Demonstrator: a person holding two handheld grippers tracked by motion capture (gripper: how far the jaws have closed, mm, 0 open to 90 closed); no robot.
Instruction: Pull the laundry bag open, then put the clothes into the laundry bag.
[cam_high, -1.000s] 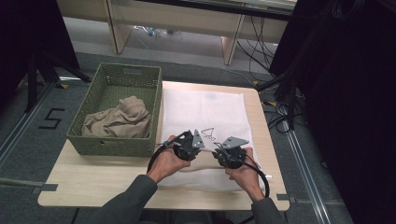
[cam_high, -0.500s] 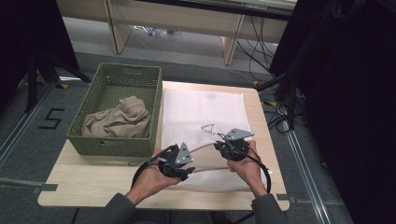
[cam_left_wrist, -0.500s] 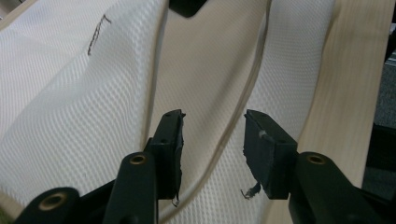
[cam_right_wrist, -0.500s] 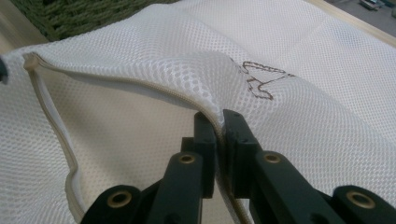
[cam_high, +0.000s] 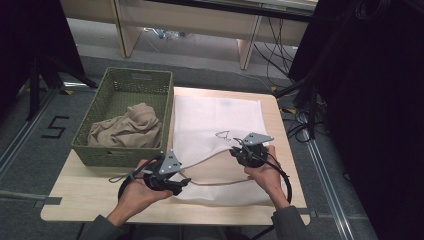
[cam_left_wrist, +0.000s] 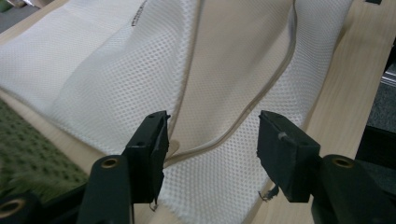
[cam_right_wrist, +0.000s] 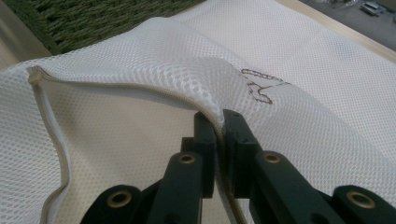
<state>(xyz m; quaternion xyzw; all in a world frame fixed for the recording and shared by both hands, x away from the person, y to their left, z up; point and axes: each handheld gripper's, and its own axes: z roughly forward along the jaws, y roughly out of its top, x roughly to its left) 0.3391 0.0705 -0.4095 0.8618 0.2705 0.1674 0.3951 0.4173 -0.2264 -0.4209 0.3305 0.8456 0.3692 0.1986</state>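
Two grippers are at work over the near half of the desk (cam_high: 75, 200), both on the white mesh laundry bag (cam_high: 215, 125) that lies flat along the desk's right side, from the near edge almost to the far one.

Nearest the person, the left gripper (cam_high: 182, 184) sits low at the bag's near left corner. Its fingers (cam_left_wrist: 149, 149) have just been opening and now stand apart, pressing on nothing; in the left gripper view the bag's beige zipper seam (cam_left_wrist: 261, 100) runs between them, untouched. The bag's mouth (cam_high: 210, 170) already gapes there, the upper layer lifted off the lower.

A little farther in, toward the right edge, the right gripper (cam_high: 239, 149) is clamped on the upper layer's rim. In the right gripper view its fingers (cam_right_wrist: 205, 140) are pinched tight on the mesh, holding that edge up like a tent, with the small dark embroidered mark (cam_right_wrist: 261, 86) just beyond.

Farther off, at the left edge, stands the green woven basket (cam_high: 125, 82) with a crumpled beige garment (cam_high: 127, 130) inside, well apart from both grippers.

To my eye, the step in hand is holding the bag open, and the left hand looks freed for the garment. The next move would call for that gripper to swing across to the basket, close on a good fold of cloth, and bring it to the opening, while the right keeps the rim raised so the mouth doesn't sag shut.
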